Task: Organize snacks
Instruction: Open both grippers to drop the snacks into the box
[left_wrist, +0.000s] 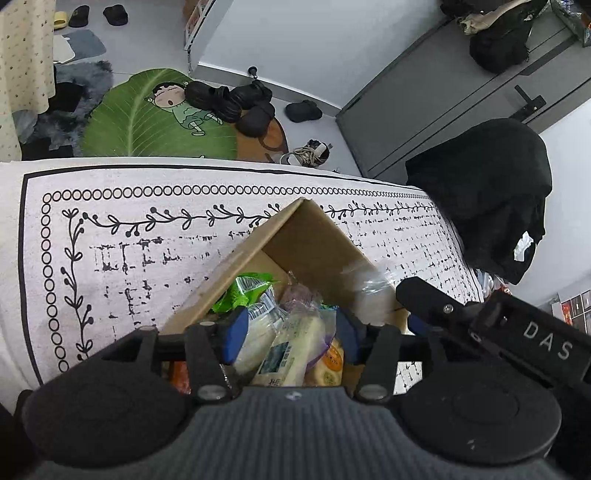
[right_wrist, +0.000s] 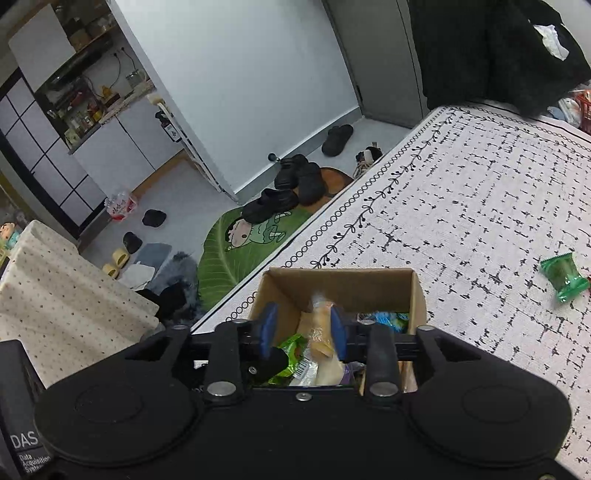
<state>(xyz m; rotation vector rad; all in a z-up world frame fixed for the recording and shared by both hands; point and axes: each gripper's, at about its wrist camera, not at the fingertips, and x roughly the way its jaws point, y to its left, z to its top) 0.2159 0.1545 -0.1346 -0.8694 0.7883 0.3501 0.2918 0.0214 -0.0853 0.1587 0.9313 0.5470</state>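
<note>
An open cardboard box (left_wrist: 314, 236) stands on the patterned white tablecloth and holds several wrapped snacks, among them a green packet (left_wrist: 243, 288) and a pale bread pack (left_wrist: 295, 336). My left gripper (left_wrist: 290, 334) is open just above the box's contents. My right gripper (right_wrist: 304, 332) is open over the same box (right_wrist: 340, 282), with a clear-wrapped bread snack (right_wrist: 321, 328) between its fingers, blurred. In the left wrist view that snack (left_wrist: 369, 284) blurs beside the right gripper's finger (left_wrist: 424, 295). A green wrapped snack (right_wrist: 563, 277) lies on the cloth to the right.
The table's far edge (left_wrist: 184, 162) drops to a floor with a green leaf mat (left_wrist: 147, 122), black shoes (left_wrist: 229, 99) and slippers. A black garment (left_wrist: 491, 192) hangs at the table's right corner. A grey cabinet (left_wrist: 443, 88) stands behind.
</note>
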